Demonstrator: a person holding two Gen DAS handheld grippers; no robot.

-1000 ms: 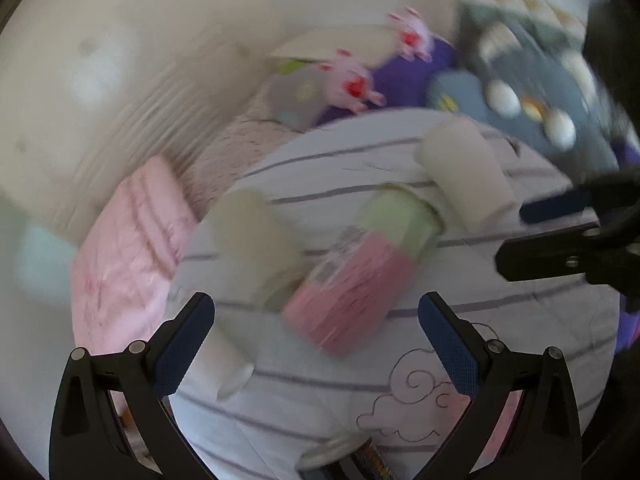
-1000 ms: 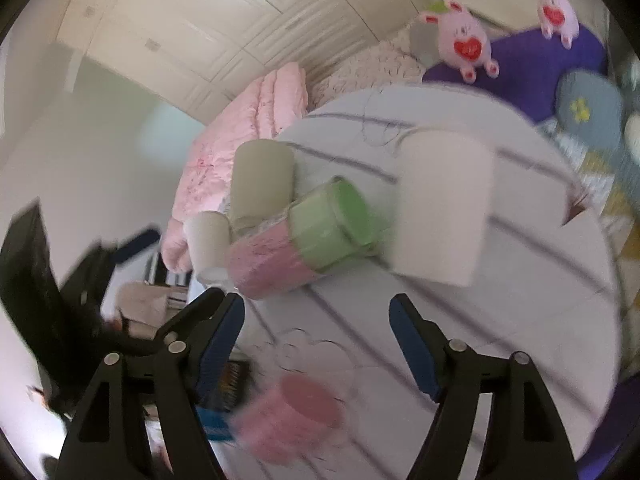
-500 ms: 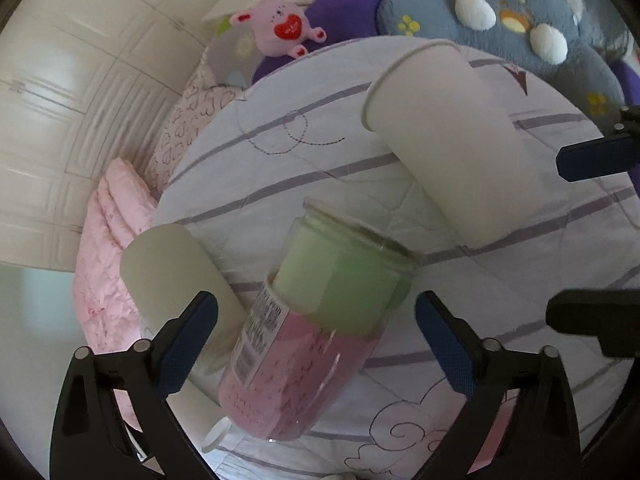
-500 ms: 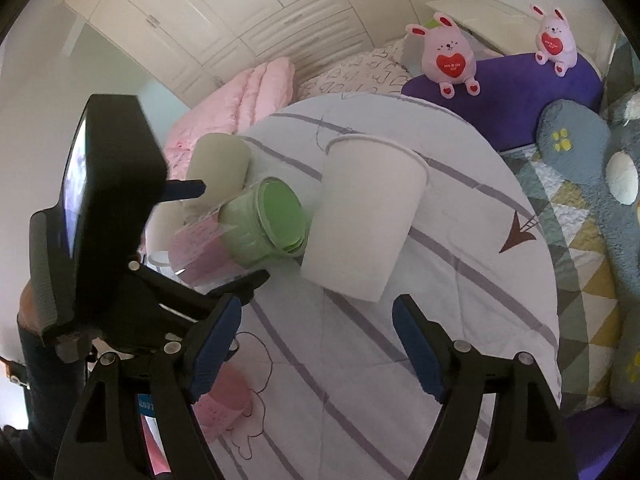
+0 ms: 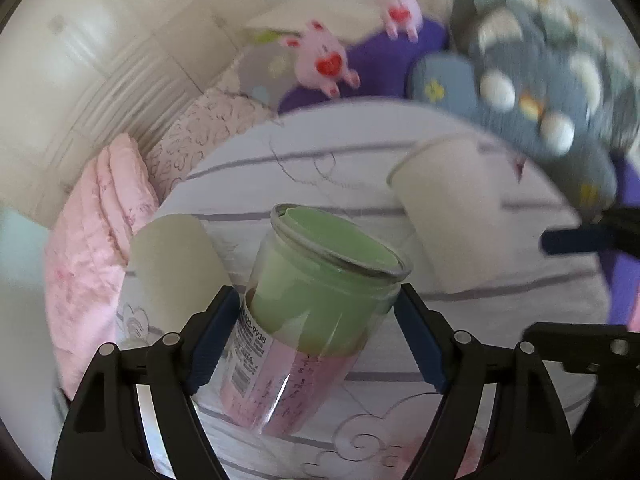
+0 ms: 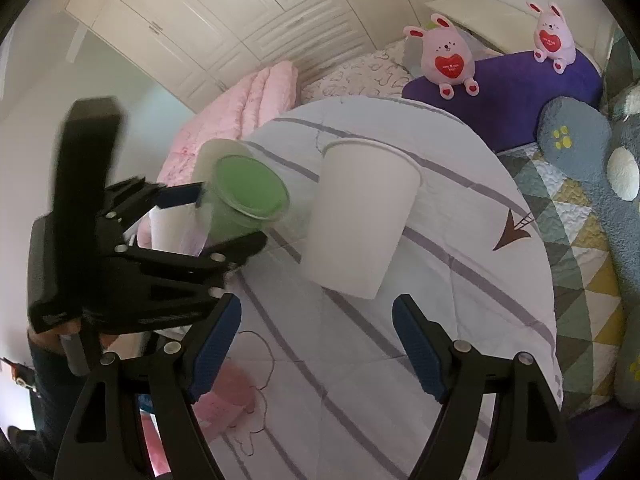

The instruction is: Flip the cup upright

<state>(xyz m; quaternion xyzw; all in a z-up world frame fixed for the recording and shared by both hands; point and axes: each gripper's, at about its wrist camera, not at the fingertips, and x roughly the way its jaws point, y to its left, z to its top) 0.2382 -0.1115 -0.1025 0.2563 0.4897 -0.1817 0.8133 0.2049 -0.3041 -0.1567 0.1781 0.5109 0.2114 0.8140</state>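
Observation:
A clear plastic cup [image 5: 308, 320] with a green and a pink cup nested inside is tilted, base toward the far side. My left gripper [image 5: 318, 332] has its blue pads against both of its sides and is shut on it. It also shows in the right wrist view [image 6: 240, 200], lifted at the left. A white paper cup [image 6: 360, 216] lies on its side on the round table [image 6: 460, 280]. My right gripper [image 6: 316, 344] is open and empty, just in front of the white cup.
A pale green cup [image 5: 172, 268] stands upside down left of the held cup. A pink cup [image 6: 224, 404] lies by the table's near-left edge. Pink bedding [image 6: 248, 100], two plush rabbits [image 6: 448, 56] and cushions [image 6: 572, 136] surround the table.
My left gripper has moved in around the clear cup and closed on it, and the cup's far end has risen. My right gripper has stayed open near the white cup.

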